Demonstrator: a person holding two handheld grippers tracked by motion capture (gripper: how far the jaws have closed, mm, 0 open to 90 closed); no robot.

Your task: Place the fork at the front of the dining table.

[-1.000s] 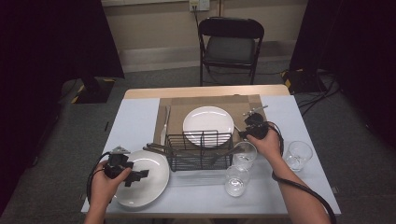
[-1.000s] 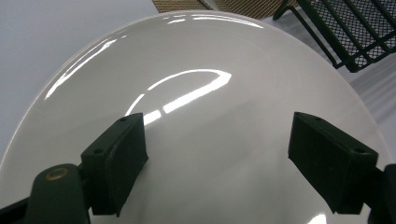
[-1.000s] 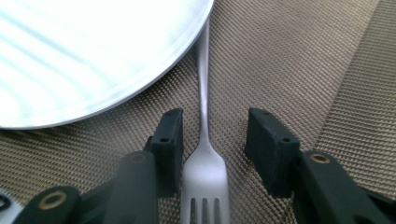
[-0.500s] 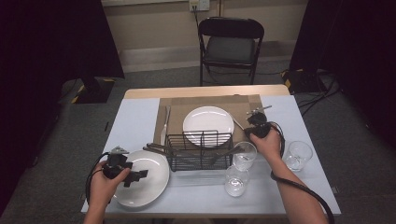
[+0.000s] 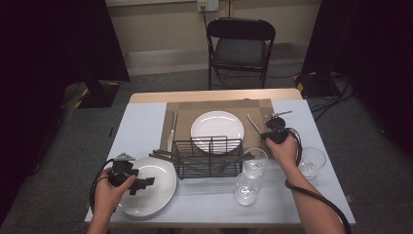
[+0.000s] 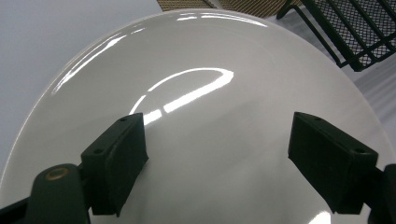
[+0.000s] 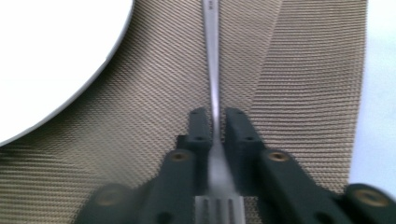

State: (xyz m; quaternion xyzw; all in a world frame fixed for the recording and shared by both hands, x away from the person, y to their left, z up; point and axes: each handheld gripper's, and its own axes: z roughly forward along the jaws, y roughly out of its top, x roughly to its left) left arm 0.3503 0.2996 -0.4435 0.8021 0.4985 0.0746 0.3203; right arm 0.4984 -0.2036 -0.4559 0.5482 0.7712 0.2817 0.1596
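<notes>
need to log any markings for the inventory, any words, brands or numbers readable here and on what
None can be read.
Fork: a small dark stamp near the far end of its handle, too blurred to read; the right gripper is shut on this fork.
Plate under the open left gripper: no markings.

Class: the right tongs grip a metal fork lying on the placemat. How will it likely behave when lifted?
The fork looks stiff, so it probably won't bend. Its shiny narrow handle may slip or pivot between the right tongs. Being thin, it's likely light.
</notes>
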